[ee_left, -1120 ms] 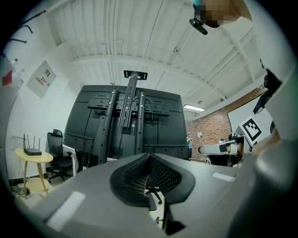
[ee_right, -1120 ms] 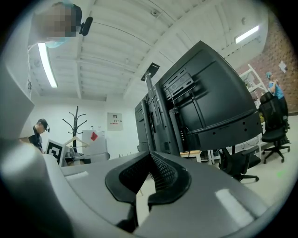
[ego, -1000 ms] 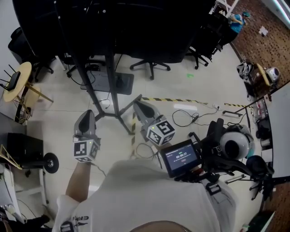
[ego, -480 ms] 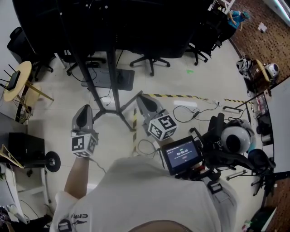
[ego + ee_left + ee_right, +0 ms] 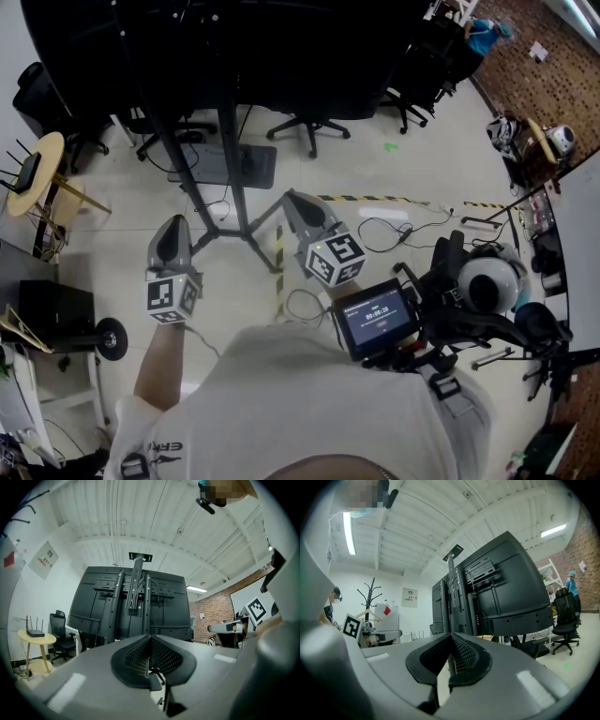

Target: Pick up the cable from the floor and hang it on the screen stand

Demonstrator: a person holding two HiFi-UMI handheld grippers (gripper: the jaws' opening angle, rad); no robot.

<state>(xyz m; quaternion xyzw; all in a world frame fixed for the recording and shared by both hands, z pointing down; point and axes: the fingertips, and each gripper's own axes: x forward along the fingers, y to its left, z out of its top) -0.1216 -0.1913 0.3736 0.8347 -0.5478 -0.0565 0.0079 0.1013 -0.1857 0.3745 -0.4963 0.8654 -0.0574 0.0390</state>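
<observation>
The black screen stand (image 5: 231,150) rises from splayed legs on the pale floor, with the big dark screen (image 5: 262,47) above it. Both gripper views look level at the screen's back and the stand's column (image 5: 137,585) (image 5: 452,590). My left gripper (image 5: 174,223) is shut and empty just left of the stand's legs. My right gripper (image 5: 290,197) is shut and empty just right of them. In the gripper views, the left gripper (image 5: 149,637) and the right gripper (image 5: 451,635) have their jaws closed together on nothing. A thin black cable (image 5: 386,234) lies looped on the floor to the right. Another loop (image 5: 302,306) lies near my body.
Office chairs (image 5: 307,131) stand behind the stand, and a flat black base plate (image 5: 225,169) lies on the floor beside it. Striped hazard tape (image 5: 370,200) runs across the floor. A round yellow table (image 5: 37,169) with a router is at left. A chest-mounted monitor rig (image 5: 377,319) sits at lower right.
Both grippers sit slightly higher in the head view than a second ago. Their jaws stay shut and empty, and nothing on the floor has moved.
</observation>
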